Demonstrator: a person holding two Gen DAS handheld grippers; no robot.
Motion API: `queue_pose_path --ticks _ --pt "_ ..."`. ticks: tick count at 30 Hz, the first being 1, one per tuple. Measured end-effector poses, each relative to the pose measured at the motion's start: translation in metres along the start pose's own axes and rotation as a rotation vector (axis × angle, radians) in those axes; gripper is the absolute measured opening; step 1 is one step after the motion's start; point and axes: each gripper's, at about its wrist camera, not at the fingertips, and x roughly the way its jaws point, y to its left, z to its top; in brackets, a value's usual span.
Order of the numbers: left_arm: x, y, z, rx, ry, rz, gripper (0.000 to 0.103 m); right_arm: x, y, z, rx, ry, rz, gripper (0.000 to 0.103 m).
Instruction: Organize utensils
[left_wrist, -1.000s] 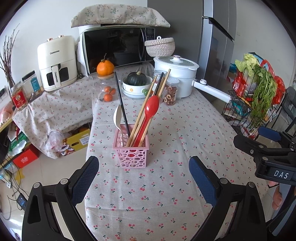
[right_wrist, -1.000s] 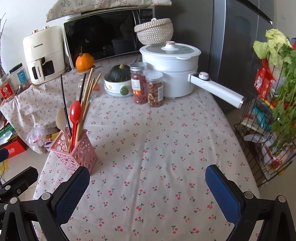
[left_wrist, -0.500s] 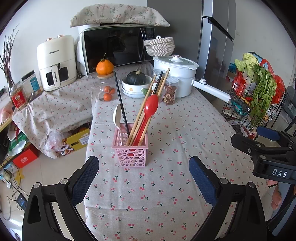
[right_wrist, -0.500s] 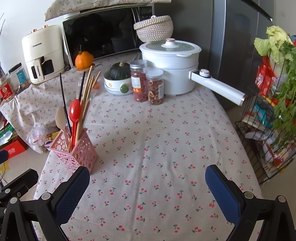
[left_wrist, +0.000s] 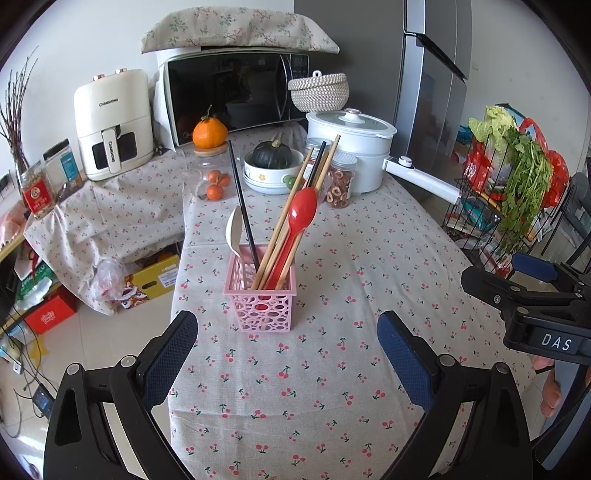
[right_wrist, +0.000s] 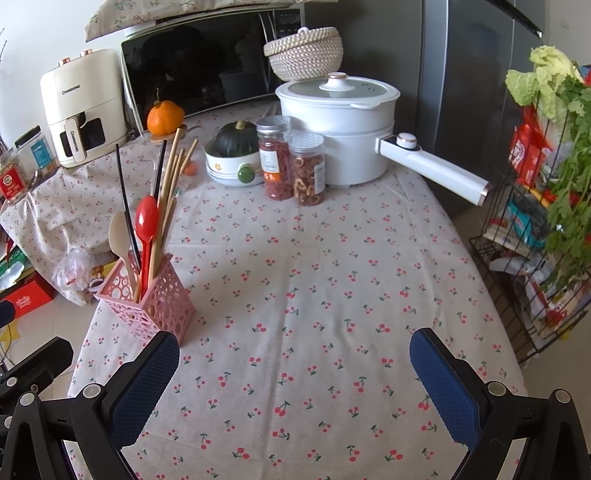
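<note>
A pink perforated basket (left_wrist: 260, 304) stands on the cherry-print tablecloth (left_wrist: 332, 369) and holds a red spoon (left_wrist: 301, 214), a cream spoon (left_wrist: 233, 230), black chopsticks (left_wrist: 242, 201) and several wooden chopsticks (left_wrist: 291, 218). It also shows at the left of the right wrist view (right_wrist: 147, 302). My left gripper (left_wrist: 288, 354) is open and empty, just in front of the basket. My right gripper (right_wrist: 293, 373) is open and empty over bare cloth, to the right of the basket; its body shows in the left wrist view (left_wrist: 532, 306).
At the table's back stand a white pot with a long handle (right_wrist: 343, 129), two jars (right_wrist: 295, 170), a bowl with a squash (right_wrist: 234, 158), a microwave (left_wrist: 236, 96) and an air fryer (left_wrist: 112, 122). A wire rack with greens (right_wrist: 543, 221) stands right of the table.
Both grippers have drifted slightly toward the table; the basket and utensils have not moved. Both stay open.
</note>
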Motion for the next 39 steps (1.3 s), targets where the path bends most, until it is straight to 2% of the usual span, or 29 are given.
queue_pose_path --ticks 39 --pt "0.0015 0.0009 -0.0012 -0.013 0.004 0.025 0.099 0.0037 -0.0055 -0.0022 0.018 0.01 -0.008 0.102"
